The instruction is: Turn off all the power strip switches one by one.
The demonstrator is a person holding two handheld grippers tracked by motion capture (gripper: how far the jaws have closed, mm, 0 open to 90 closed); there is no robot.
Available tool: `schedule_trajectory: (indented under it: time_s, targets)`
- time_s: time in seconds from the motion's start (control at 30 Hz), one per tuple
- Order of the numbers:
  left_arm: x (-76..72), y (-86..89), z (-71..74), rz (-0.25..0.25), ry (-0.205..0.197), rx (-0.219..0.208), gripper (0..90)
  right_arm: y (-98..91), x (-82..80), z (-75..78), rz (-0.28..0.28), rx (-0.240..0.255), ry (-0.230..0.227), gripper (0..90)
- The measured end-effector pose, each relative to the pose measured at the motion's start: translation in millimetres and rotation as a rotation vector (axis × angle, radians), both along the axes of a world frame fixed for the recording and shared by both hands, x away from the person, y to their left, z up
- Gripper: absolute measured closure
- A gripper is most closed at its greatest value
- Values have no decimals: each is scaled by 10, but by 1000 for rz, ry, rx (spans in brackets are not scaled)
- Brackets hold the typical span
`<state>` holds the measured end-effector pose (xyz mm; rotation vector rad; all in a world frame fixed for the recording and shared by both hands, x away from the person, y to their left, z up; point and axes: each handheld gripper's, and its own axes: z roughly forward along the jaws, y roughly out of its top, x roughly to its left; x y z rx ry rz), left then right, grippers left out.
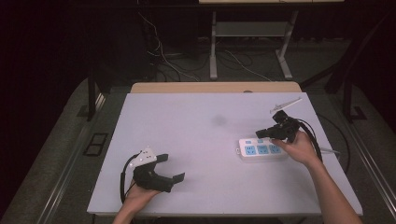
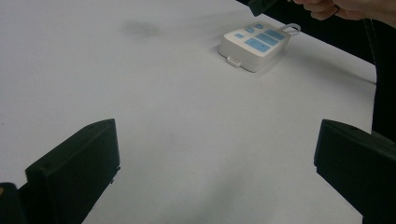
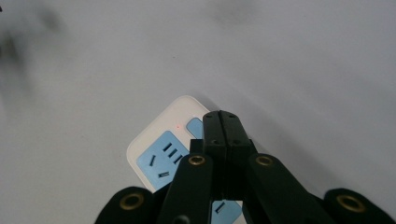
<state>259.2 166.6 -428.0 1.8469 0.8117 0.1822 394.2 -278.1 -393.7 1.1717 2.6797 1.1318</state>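
Where grippers hover, one power strip (image 1: 261, 150)

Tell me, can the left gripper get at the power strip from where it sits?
Probably yes: the left gripper is open, and only bare table lies between it and the power strip, though the right gripper hovers at the strip.

A white rectangular plastic power strip (image 1: 261, 150) with pale blue socket faces lies flat on the right half of the white table (image 1: 196, 140), a tiny red light lit.
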Motion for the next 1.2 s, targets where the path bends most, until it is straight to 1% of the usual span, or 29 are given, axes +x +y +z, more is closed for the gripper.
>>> schedule_trajectory:
  time_s: [0.27, 0.4, 0.5, 0.73, 1.2]
  targets:
    - [0, 1, 1, 1, 1, -1, 0, 108, -16, 118, 34, -13, -13, 900]
    - [-1, 3, 2, 2, 0, -2, 0, 167, -17, 170, 48, -11, -25, 900]
    - [0, 5, 3, 2, -1, -1, 0, 202, -14, 190, 56, -3, -21, 900]
    - [0, 7, 5, 1, -2, -2, 0, 272, -4, 170, 71, -7, -16, 900]
    - [0, 8, 6, 1, -3, -2, 0, 339, 22, 49, 80, -25, 3, 900]
